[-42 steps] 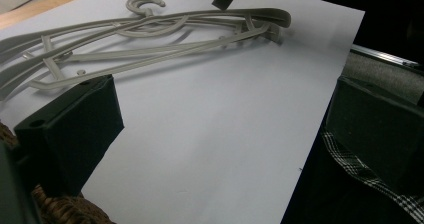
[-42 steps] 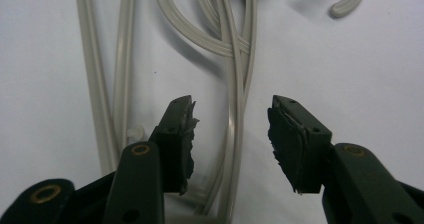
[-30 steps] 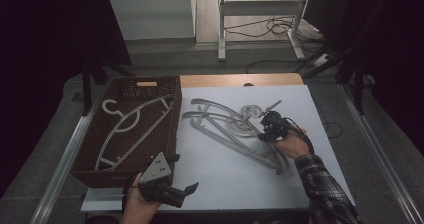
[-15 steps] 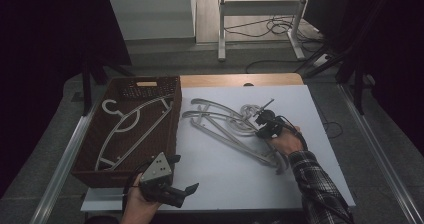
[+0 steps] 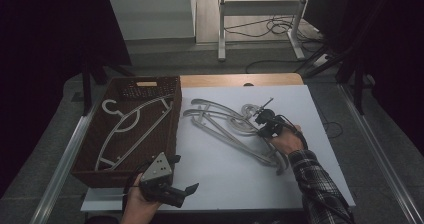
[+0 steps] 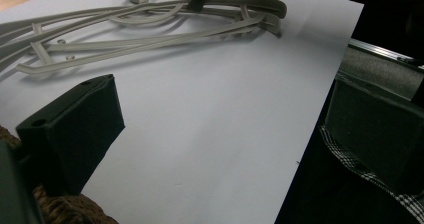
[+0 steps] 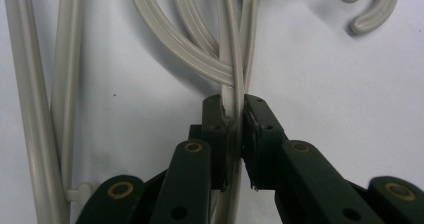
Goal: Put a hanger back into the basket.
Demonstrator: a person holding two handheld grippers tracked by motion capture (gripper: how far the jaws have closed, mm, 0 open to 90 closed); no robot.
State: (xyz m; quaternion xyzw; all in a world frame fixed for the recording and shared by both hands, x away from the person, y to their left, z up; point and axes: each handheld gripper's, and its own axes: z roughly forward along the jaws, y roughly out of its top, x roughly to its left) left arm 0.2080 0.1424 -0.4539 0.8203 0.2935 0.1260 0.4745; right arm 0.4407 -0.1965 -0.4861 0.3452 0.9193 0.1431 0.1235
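Our right tongs are clenched on a bar of a hanger in the grey pile on the bench, just right of the basket. Since a second ago, our right hand has slid a little left along the pile; the hangers seem unmoved, though the high view is dim. Our left tongs stay released, jaws apart, at the near bench edge beside the basket.
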